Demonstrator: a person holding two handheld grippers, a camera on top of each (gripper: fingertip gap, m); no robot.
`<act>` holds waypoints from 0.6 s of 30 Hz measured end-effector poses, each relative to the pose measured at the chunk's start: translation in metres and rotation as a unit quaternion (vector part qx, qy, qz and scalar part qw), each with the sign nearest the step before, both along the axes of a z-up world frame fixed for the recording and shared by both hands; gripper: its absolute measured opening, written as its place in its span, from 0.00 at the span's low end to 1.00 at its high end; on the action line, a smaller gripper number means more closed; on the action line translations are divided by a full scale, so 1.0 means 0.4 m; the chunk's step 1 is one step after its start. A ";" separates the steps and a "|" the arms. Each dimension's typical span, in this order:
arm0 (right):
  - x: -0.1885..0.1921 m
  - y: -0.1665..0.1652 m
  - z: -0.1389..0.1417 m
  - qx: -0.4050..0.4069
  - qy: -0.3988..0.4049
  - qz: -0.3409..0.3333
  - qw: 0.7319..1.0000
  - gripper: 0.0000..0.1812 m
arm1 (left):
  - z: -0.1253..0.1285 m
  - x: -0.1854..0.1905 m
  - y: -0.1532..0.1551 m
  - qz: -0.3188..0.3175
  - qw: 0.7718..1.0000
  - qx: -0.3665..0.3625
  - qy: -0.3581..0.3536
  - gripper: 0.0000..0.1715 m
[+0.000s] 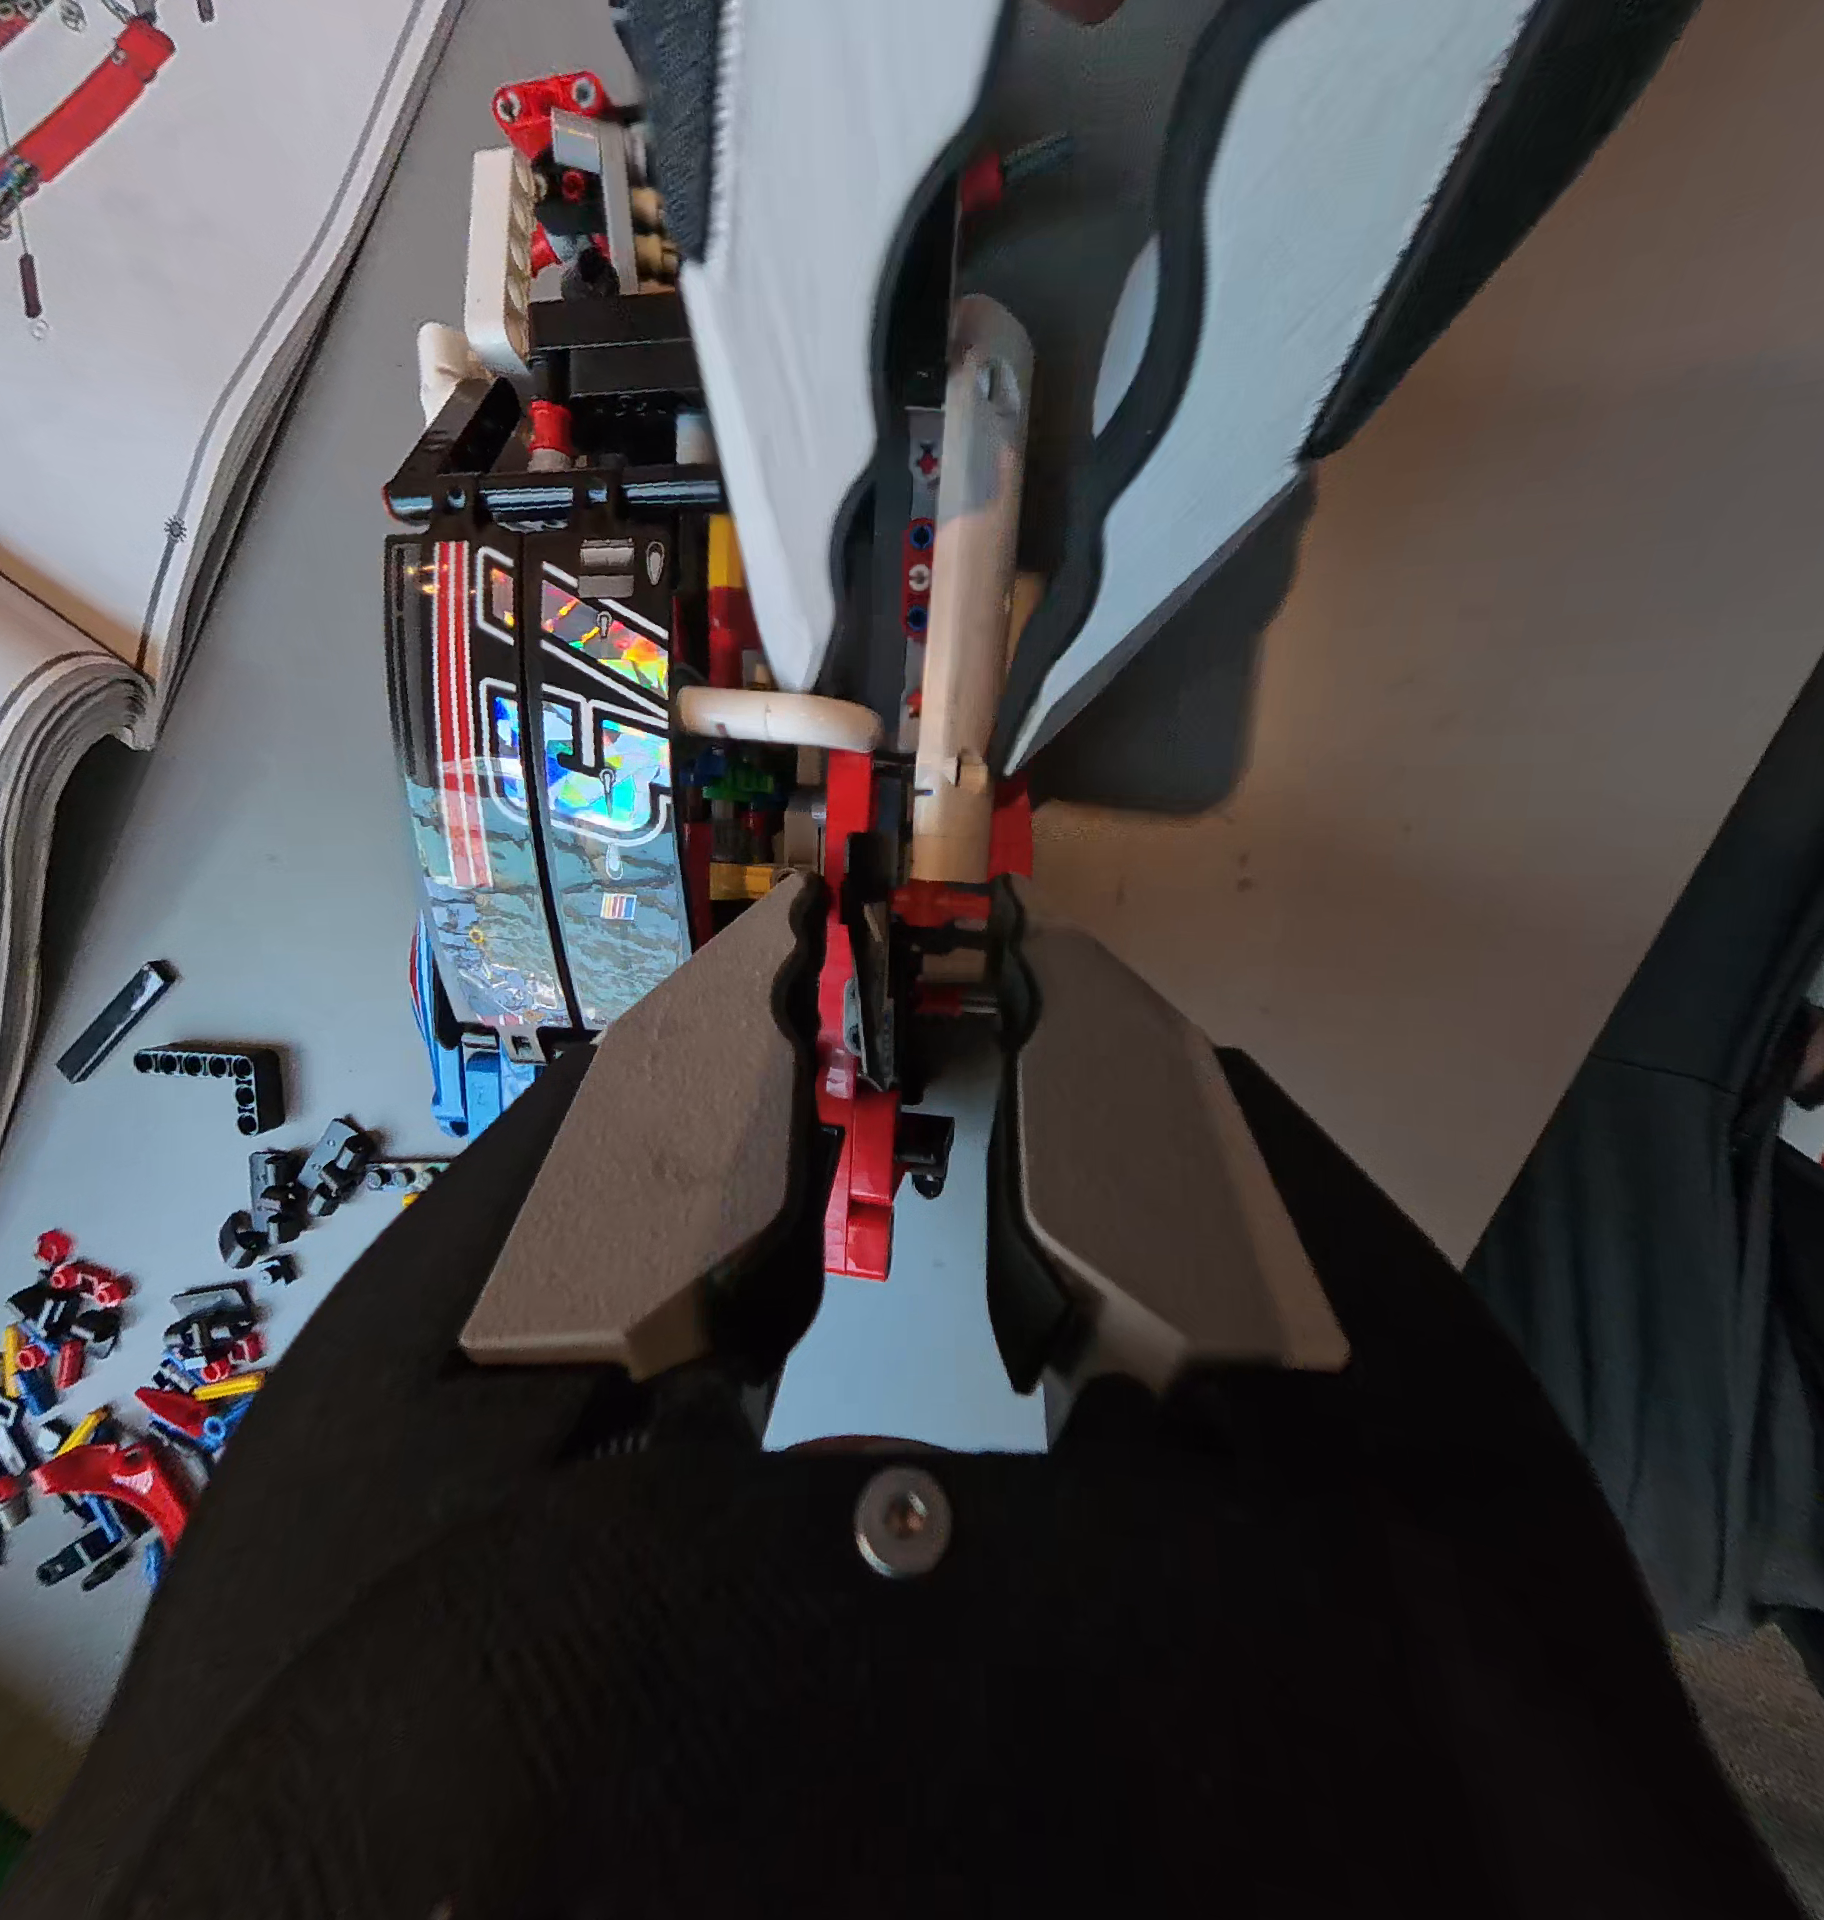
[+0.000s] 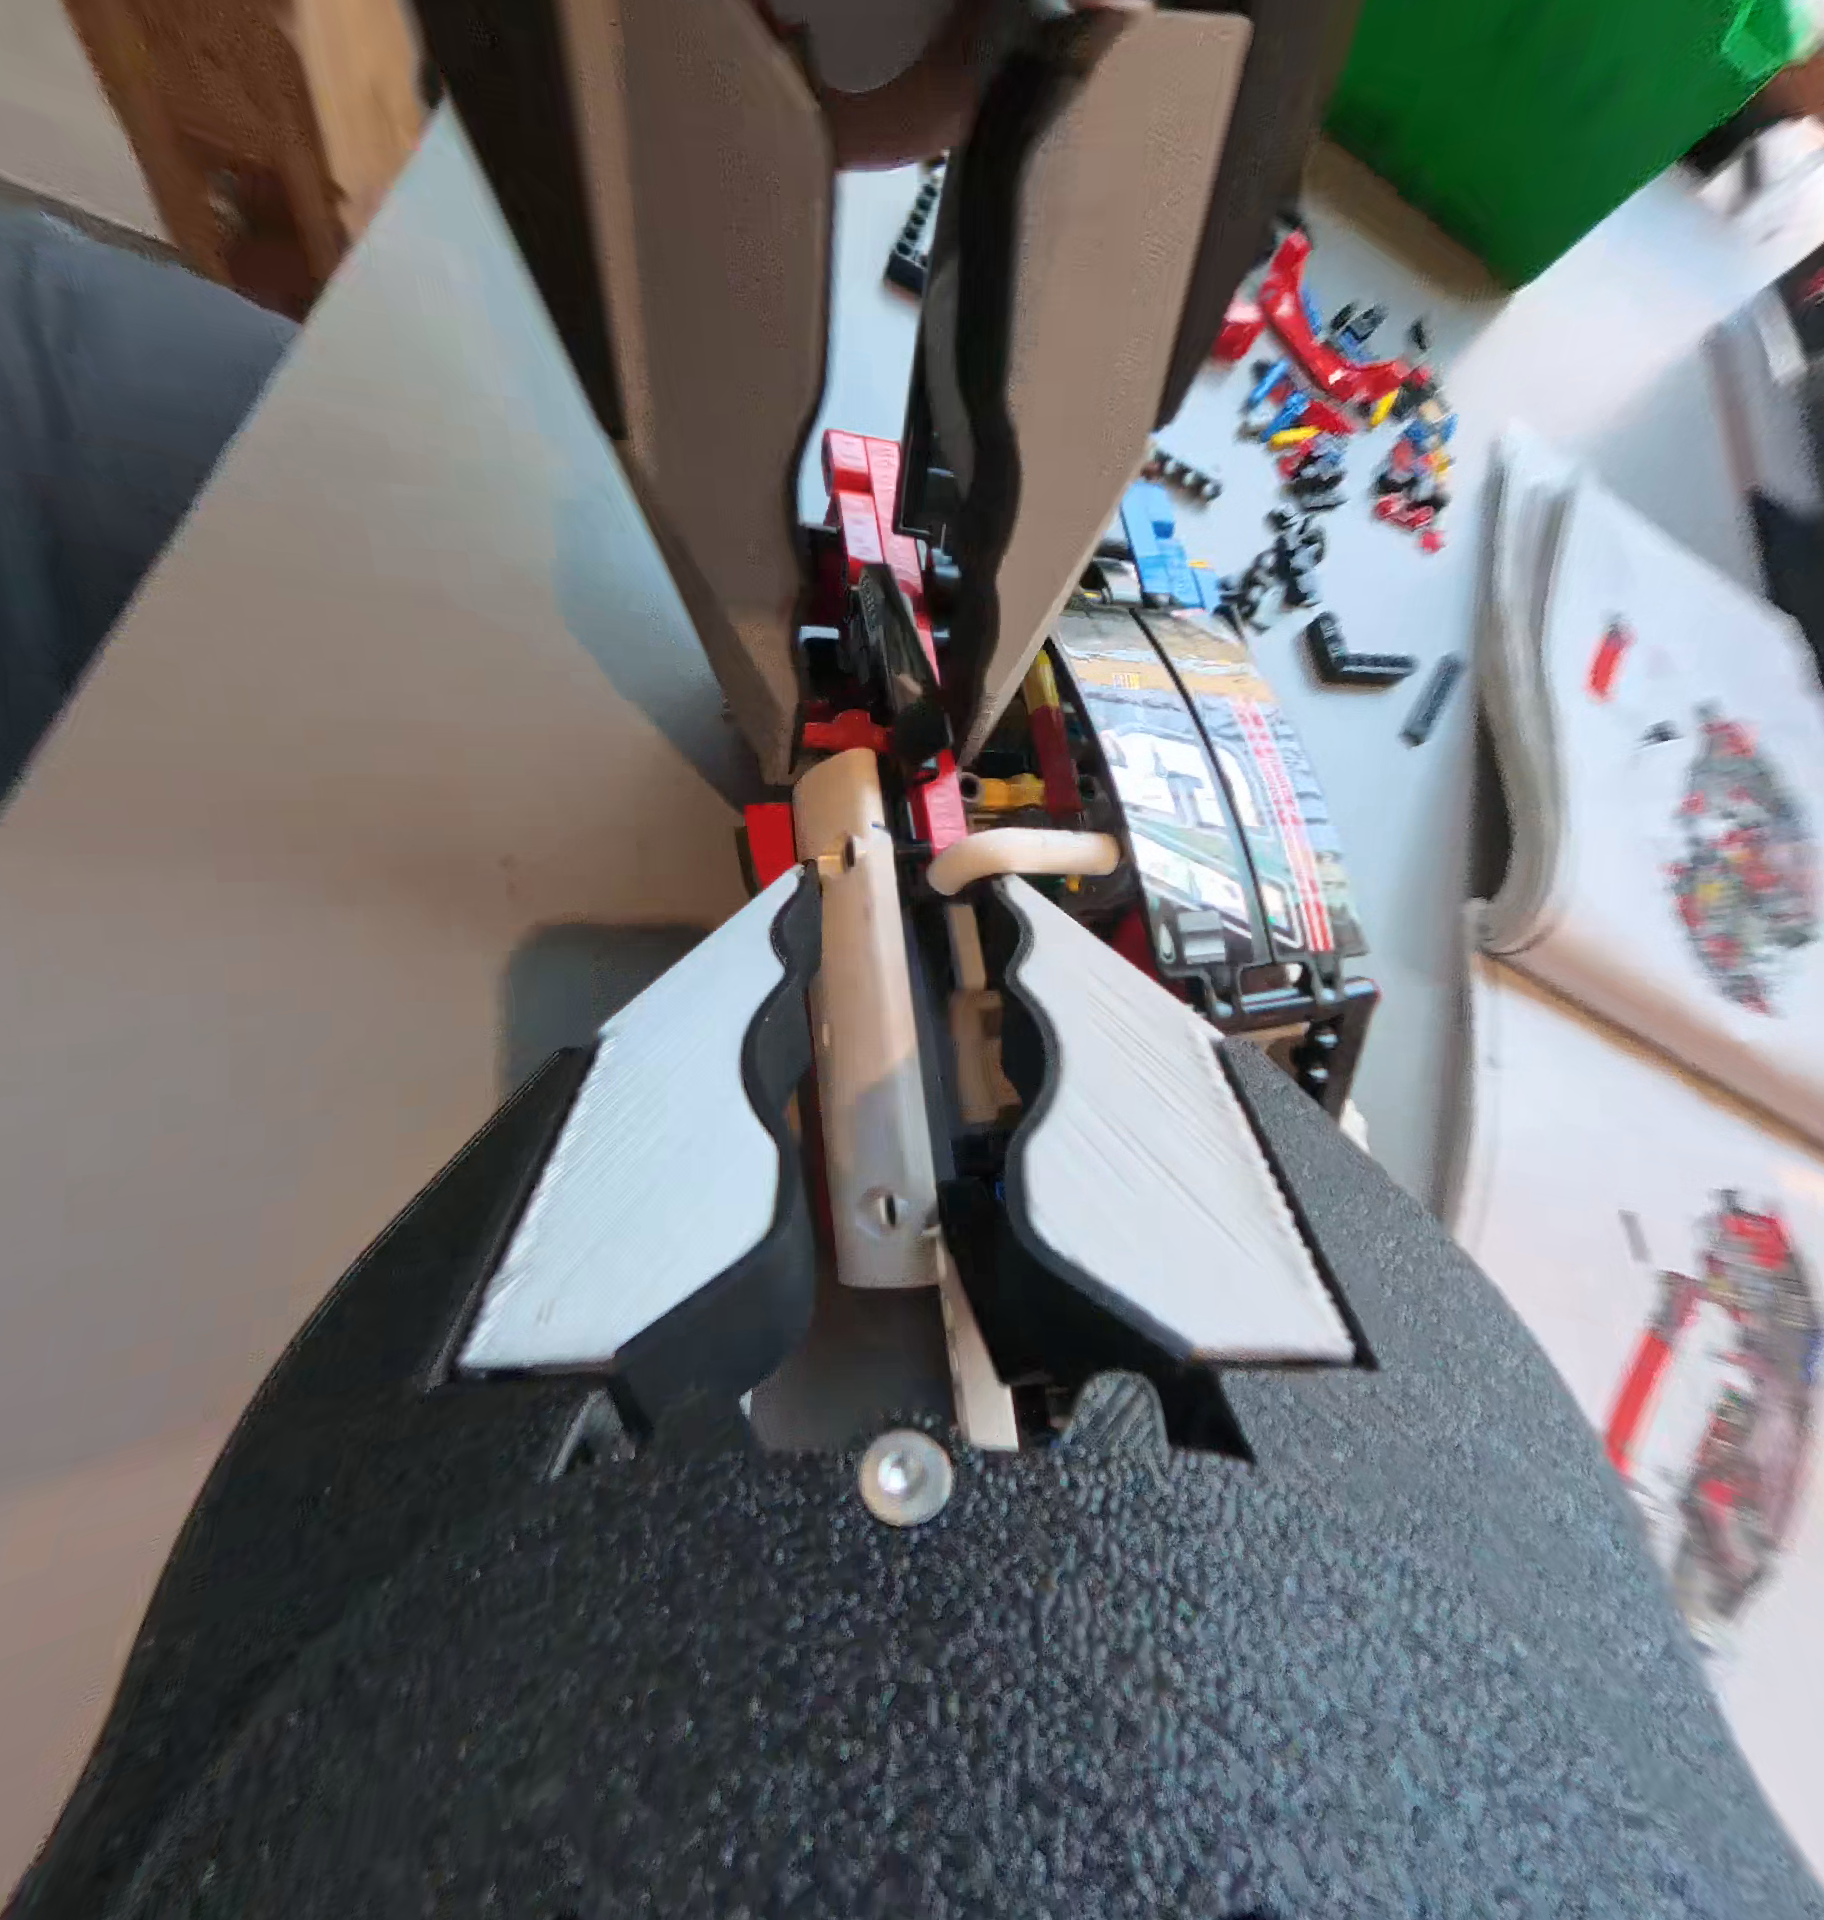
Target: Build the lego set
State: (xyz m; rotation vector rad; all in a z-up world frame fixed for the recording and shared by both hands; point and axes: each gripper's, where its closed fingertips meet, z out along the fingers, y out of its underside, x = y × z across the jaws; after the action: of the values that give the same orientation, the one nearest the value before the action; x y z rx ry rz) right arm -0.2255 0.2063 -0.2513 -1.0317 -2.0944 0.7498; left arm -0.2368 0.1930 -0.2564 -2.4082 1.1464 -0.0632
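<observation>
The lego model, a car with black curved stickered panels (image 1: 544, 779) (image 2: 1220, 821), lies on its side on the grey table (image 1: 264, 883). My left gripper (image 1: 908, 914), grey-fingered, is shut on the model's red and black end (image 1: 856, 1143). It enters the right wrist view from above (image 2: 866, 764). My right gripper (image 2: 908, 894), white-fingered, is shut on the model around its long white panel (image 2: 866, 1039). It shows from above in the left wrist view (image 1: 913, 727), with the white panel (image 1: 975, 520) between its fingers. The two grippers face each other, tips nearly touching.
An open instruction booklet (image 1: 108, 364) (image 2: 1666, 831) lies beside the model. A pile of loose small pieces (image 1: 87, 1382) (image 2: 1334, 416) and a black L-shaped beam (image 1: 233, 1075) (image 2: 1349, 655) lie near it. A green object (image 2: 1531, 114) stands behind. A person's dark clothing (image 1: 1666, 1247) is at the table edge.
</observation>
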 end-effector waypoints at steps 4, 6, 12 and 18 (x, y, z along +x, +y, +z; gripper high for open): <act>0.010 -0.003 0.006 0.108 0.057 0.002 0.992 0.15 | 0.000 0.003 -0.002 -0.006 1.000 0.001 0.000 0.17; 0.012 -0.003 0.007 0.125 0.051 0.007 0.991 0.15 | 0.000 0.002 -0.003 -0.006 1.000 0.001 -0.001 0.17; 0.038 -0.020 0.044 0.177 0.085 0.029 0.980 0.05 | -0.001 0.003 -0.003 -0.001 1.000 -0.007 -0.003 0.17; 0.018 -0.031 0.003 0.202 0.035 0.058 0.977 0.05 | -0.002 0.003 -0.003 -0.002 1.000 -0.005 0.001 0.17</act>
State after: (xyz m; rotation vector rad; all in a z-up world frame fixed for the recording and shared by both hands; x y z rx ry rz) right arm -0.2183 0.1940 -0.2502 -0.6560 -2.1409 0.3820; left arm -0.2355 0.1918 -0.2571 -2.4154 1.1539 -0.0674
